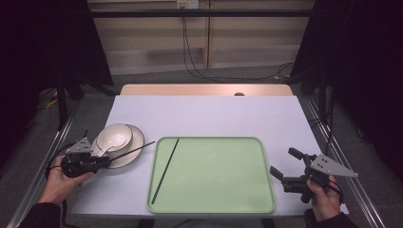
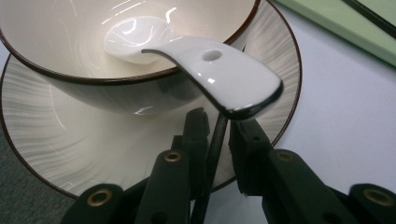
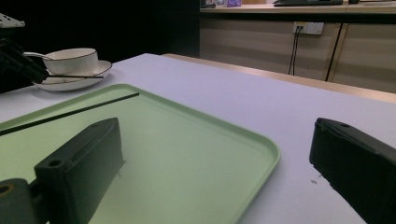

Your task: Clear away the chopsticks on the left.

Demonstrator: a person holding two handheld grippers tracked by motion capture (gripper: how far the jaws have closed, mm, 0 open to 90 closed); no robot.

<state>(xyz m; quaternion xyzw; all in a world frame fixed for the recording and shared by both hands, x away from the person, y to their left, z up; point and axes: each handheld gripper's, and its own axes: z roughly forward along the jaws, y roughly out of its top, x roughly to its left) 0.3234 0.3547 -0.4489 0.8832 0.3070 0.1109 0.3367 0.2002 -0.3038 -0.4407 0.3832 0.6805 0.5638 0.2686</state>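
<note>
done: one thin black chopstick (image 1: 165, 170) lies in green plastic tray (image 1: 266, 199), frame centre | now: left gripper (image 1: 105, 160) jaws clamp second black chopstick (image 1: 135, 148) over white plate (image 1: 136, 142), middle left | left: carry it to tray | right gripper (image 1: 285, 167) jaws wide open, empty

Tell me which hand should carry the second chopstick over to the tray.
Left. The left gripper has its fingers around the chopstick lying across the plate. The right gripper is open, past the tray's far edge.

Dim room, table (image 1: 204, 118) lit from above, dark vignetting at the high view's upper corners, glare seen on the spoon (image 2: 219, 74), near jaws blurred.
</note>
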